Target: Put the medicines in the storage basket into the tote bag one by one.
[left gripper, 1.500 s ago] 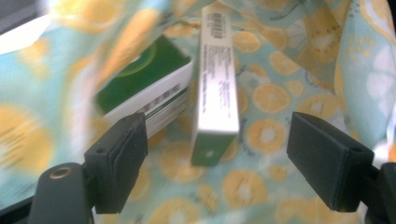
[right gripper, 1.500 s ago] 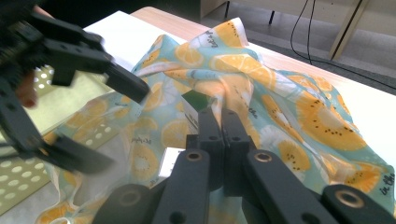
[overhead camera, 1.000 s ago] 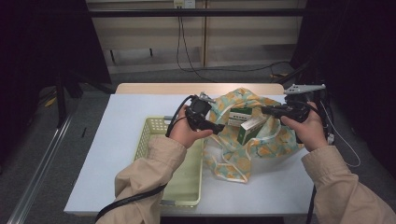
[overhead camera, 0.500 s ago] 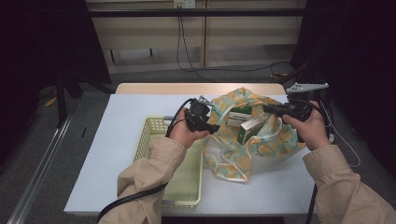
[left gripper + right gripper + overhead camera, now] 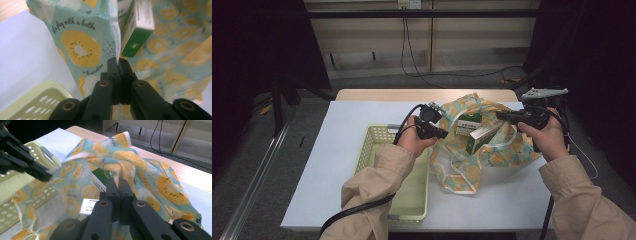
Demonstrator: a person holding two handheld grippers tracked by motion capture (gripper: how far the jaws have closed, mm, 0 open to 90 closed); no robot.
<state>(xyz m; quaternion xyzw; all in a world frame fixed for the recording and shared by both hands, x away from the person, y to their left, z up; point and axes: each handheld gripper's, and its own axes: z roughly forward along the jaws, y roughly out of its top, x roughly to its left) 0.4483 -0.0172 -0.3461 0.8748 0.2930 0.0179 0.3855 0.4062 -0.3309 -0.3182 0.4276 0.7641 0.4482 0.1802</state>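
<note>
lab (dark curtains (image 5: 257, 50), trailing cables (image 5: 412, 55))

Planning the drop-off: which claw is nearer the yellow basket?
Left. The left claw grips the bag right beside the basket; the right claw is across the bag.

Your high view: dim, even overhead light on counter (image 5: 362, 125); surroundings fall to black, shadows soft, no glare. Your gripper views: tongs sharp, bag (image 5: 80, 42) print soft up close, far background blurred, edges slightly stretched.
</note>
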